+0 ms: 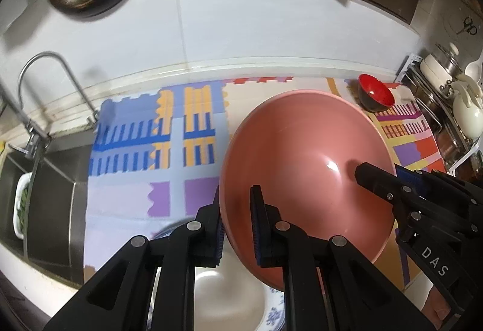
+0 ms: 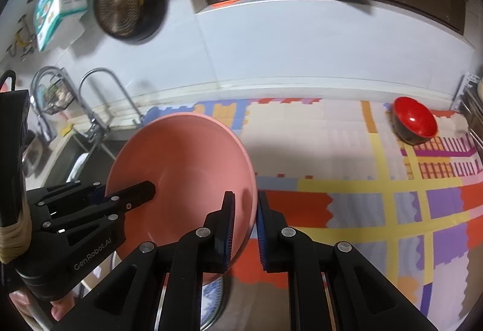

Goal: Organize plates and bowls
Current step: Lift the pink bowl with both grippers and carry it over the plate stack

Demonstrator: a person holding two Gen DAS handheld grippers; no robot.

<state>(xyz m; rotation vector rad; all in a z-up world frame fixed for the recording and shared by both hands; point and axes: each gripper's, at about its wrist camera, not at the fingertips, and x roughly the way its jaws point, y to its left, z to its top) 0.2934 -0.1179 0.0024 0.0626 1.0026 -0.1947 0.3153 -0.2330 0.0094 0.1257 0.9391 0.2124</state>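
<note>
Spanning the worktop [image 2: 347,131], one patterned mat [image 2: 377,204] lies beside one sink [image 1: 51,189]. One pink bowl [image 1: 302,168], empty, hangs tilted over a blue-and-white plate [image 1: 274,313]; the left gripper [image 1: 237,228] and right gripper [image 2: 244,228] each pinch its rim. One small red bowl [image 2: 415,121], empty, sits far back.

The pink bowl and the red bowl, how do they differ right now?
The pink bowl is much larger, plain pink, and gripped at its rim by both the left gripper and the right gripper; the red bowl is red inside, dark outside, resting untouched on the mat. Both look empty and tilted.
</note>
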